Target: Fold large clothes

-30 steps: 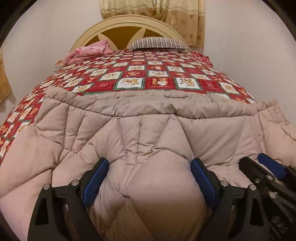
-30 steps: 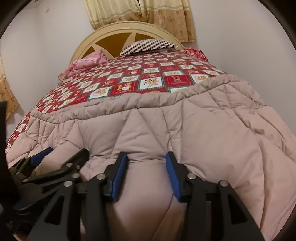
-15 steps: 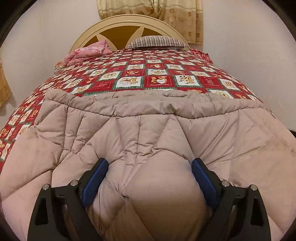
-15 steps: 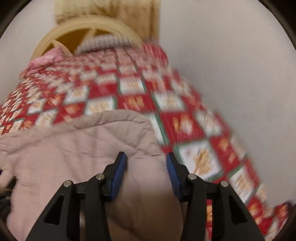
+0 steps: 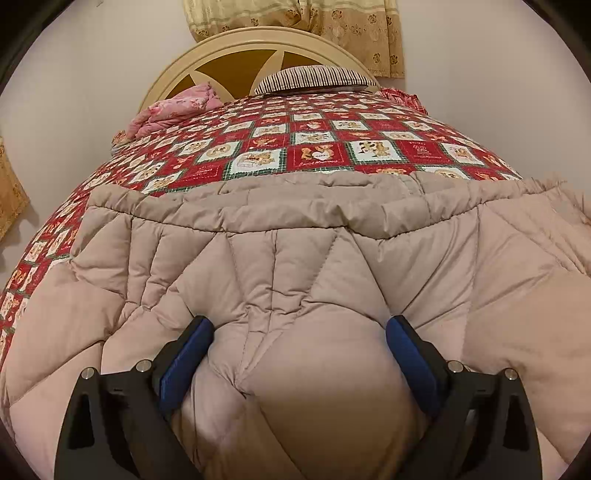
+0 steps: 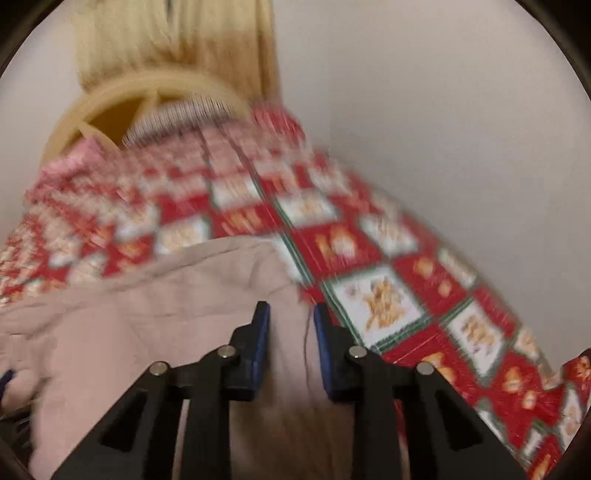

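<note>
A large beige quilted down coat [image 5: 295,251] lies spread across the near part of the bed. My left gripper [image 5: 297,332] is open wide, its blue pads [image 5: 184,354] pressed into a puffed bulge of the coat. In the blurred right wrist view my right gripper [image 6: 291,317] stands over the coat's right edge [image 6: 166,295], jaws narrowly apart with coat fabric between them; whether they clamp it is unclear.
The bed has a red patchwork quilt [image 5: 317,147] with teddy-bear squares. A striped pillow [image 5: 314,75] and a pink folded cloth [image 5: 177,107] lie by the cream headboard [image 5: 240,51]. A wall [image 6: 443,129] runs close along the bed's right side. Curtains [image 5: 295,18] hang behind.
My right gripper has swung right, away from the left gripper, to the coat's right edge, and its jaws have narrowed. The left gripper has stayed in place, open on the coat.
</note>
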A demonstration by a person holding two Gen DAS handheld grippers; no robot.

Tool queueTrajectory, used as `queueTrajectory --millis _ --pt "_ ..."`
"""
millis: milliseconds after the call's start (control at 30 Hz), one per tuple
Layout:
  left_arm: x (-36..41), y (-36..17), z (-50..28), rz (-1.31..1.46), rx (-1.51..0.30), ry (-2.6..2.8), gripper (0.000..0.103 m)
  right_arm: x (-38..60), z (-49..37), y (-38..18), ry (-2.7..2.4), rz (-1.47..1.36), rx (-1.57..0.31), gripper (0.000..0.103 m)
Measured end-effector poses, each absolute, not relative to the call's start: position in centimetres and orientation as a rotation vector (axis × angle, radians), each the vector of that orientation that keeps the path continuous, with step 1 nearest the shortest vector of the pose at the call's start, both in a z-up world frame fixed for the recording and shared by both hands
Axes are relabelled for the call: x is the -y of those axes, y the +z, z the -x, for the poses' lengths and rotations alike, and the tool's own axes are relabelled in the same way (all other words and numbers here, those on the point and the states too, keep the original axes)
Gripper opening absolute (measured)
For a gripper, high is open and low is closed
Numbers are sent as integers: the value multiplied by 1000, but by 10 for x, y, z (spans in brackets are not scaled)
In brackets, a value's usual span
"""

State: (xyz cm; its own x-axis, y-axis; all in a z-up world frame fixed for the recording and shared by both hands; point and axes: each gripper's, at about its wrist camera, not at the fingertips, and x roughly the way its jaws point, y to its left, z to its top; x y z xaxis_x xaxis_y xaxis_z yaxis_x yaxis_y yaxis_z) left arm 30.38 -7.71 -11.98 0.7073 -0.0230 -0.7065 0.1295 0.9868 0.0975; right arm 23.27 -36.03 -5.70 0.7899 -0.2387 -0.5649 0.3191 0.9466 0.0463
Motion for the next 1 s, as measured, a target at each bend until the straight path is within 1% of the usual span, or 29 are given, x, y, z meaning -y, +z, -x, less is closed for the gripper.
queueTrajectory --millis 33,133,267,333,400,467,567,633,833,900,1000 --pt "77 -120 -304 -142 -780 -86 96 346 -226 -52 -243 -137 -575 21" --pt "74 -119 -303 -124 -777 -96 96 295 -222 -55 -57 -157 -599 21" --pt "57 -111 -296 -32 -773 -168 96 248 -233 -87 55 -215 -660 18" --pt "34 -101 -283 66 -749 -211 96 240 -234 -104 72 -230 -675 19" --pt "19 -92 -273 121 -748 -233 96 229 -232 -120 43 -119 -663 18" --pt "3 -78 -255 146 -744 -269 96 225 -232 -124 23 -75 -685 18" --pt "-26 -60 -225 176 -689 -266 96 221 -238 -128 14 -45 -725 18" --pt "-65 -52 -201 252 -631 -229 96 223 -238 -128 12 -45 -729 18" --pt "-151 -70 -155 532 -605 -50 96 224 -236 -128 14 -56 -718 18" --pt "-163 -79 -136 605 -589 14 96 222 -237 -129 13 -55 -713 18" --pt "-165 -98 -113 670 -637 44 95 223 -236 -128 16 -62 -710 18"
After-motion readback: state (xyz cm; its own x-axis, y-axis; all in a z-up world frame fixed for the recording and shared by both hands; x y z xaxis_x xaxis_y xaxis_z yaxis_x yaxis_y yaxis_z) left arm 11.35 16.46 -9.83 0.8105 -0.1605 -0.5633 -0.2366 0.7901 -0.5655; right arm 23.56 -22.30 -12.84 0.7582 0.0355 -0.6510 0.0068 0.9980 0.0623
